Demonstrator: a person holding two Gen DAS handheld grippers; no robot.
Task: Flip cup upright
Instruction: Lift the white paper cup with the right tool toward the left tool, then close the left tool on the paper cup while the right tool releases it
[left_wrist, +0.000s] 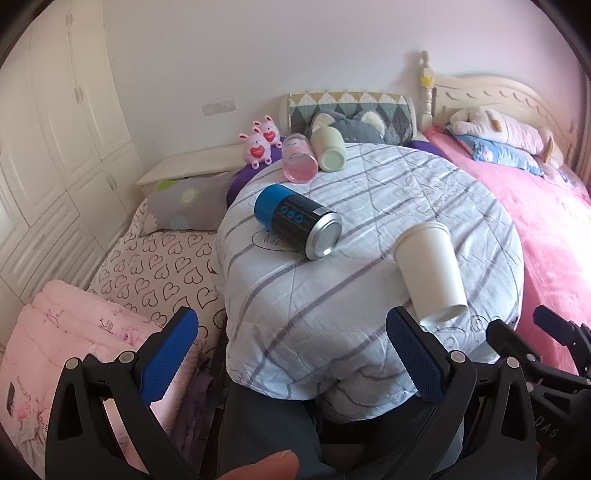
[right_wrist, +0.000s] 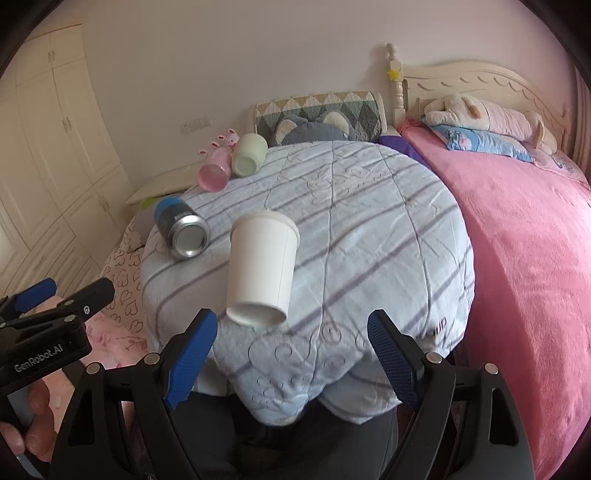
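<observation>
One plain white cup (right_wrist: 261, 269), seemingly inverted

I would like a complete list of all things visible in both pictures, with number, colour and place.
white paper cup: 1, white, lying on its side at the near part of the quilt
blue and black metal can: 1, silver base, on its side, left of the cup
pink clear plastic cup: 1, pink, on its side at the far edge
pale green cup: 1, green, on its side beside the pink one
striped light blue quilt: 1, blue with grey stripes, over a rounded surface
pink rabbit toys: 2, pink, behind the cups
pink blanket: 1, on the bed at right
left tongs: 1, black with blue pads, open
right tongs: 1, same colours, open
</observation>
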